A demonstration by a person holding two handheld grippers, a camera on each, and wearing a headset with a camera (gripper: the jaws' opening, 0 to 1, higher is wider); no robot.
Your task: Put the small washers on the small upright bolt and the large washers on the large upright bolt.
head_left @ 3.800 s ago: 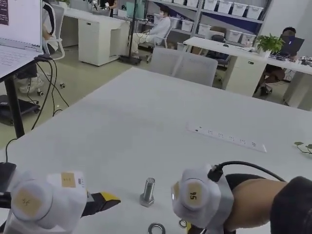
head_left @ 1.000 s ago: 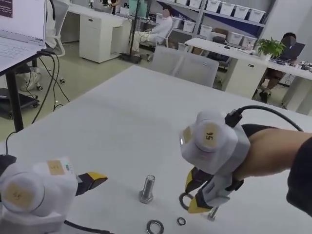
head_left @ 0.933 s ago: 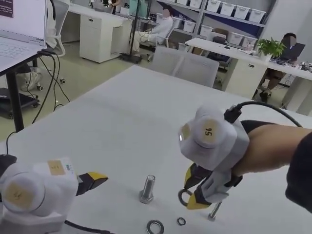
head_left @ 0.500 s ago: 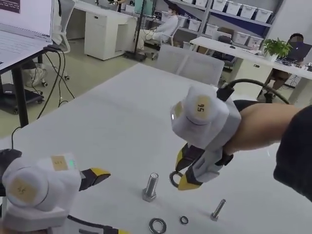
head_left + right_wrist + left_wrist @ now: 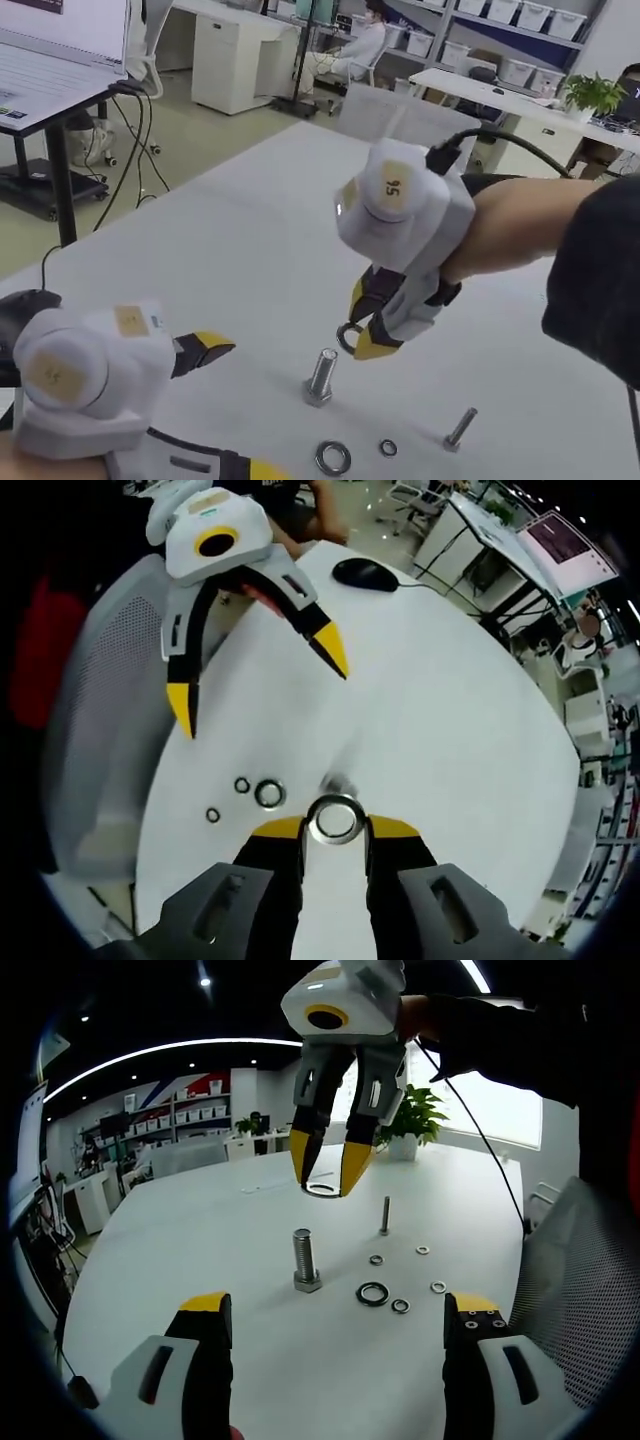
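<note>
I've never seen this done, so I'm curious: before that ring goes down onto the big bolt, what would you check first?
1. Large washer held in right tool: ok, pinched between the jaws.
2. Large bolt standing upright: ok.
3. Bolt free of other washers: ok, its shaft is bare.
4. Washer hole centred over the bolt: not ok, the bolt tip shows beside the ring, not through it, in the right gripper view.
5. Left tool out of the way: ok, open and short of the bolt.
</note>
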